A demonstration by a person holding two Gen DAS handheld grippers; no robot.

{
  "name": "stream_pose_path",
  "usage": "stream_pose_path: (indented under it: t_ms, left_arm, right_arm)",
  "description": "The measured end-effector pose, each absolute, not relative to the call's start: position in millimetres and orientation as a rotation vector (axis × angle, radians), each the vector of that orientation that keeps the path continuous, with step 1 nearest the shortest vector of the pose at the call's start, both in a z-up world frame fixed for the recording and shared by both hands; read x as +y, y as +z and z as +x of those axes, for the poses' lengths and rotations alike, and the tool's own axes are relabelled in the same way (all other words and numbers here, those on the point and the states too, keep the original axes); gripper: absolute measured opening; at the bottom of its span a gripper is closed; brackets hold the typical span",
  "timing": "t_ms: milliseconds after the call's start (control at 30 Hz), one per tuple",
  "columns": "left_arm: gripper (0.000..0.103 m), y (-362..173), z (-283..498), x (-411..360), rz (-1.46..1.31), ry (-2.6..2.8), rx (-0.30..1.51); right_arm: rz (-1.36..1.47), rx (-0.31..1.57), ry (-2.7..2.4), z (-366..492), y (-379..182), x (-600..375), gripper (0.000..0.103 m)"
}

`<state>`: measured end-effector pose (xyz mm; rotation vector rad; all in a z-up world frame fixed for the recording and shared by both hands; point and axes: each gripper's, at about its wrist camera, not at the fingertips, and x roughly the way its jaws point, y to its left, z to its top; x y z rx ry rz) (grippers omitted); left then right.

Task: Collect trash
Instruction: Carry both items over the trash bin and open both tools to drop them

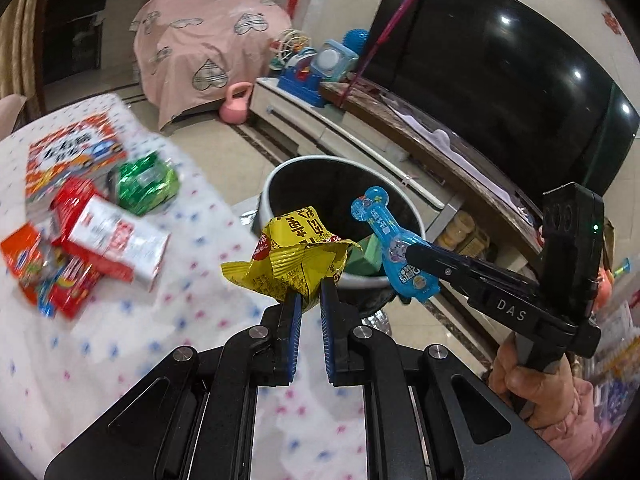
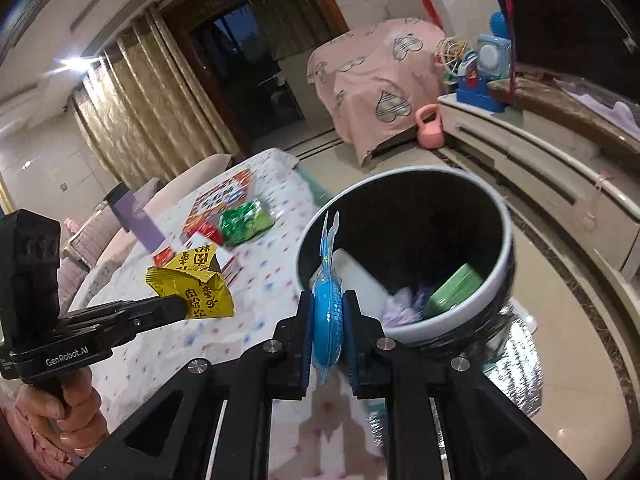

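My left gripper (image 1: 310,290) is shut on a crumpled yellow snack wrapper (image 1: 298,262), held above the table near the rim of the round bin (image 1: 320,164). It also shows in the right wrist view (image 2: 192,284). My right gripper (image 2: 327,300) is shut on a blue bone-shaped candy pack (image 2: 327,316), held at the near rim of the bin (image 2: 408,332). In the left wrist view the blue pack (image 1: 394,248) hangs over the bin. The bin holds a green box (image 2: 454,290) and some white trash.
Red, white and orange wrappers (image 1: 96,240), a green foil pack (image 1: 144,186) and a red printed sheet (image 1: 72,156) lie on the dotted tablecloth (image 1: 200,260). A TV (image 1: 500,80) on a long cabinet (image 2: 540,176), toys, a pink kettlebell (image 2: 430,128) and pink-covered furniture (image 1: 204,48) stand beyond.
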<state>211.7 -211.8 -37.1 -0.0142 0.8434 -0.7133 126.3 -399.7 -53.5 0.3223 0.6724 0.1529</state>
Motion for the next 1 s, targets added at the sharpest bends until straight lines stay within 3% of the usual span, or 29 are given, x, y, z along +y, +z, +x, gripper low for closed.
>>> stream_pose_path:
  t_ms: [433,1000]
  left_arm:
    - [0.009,-33.7,241.0,-271.3,0.052,-0.757,0.853]
    - [0.009,-51.8,256.1,-294.0,0.08,-0.747,0.904]
  right_arm:
    - [0.31,0.659,0.094,149.5,-45.4,-439.2,0.014]
    - [0.309,0.693,0.074,167.6,-55.9,-453.7,0.014]
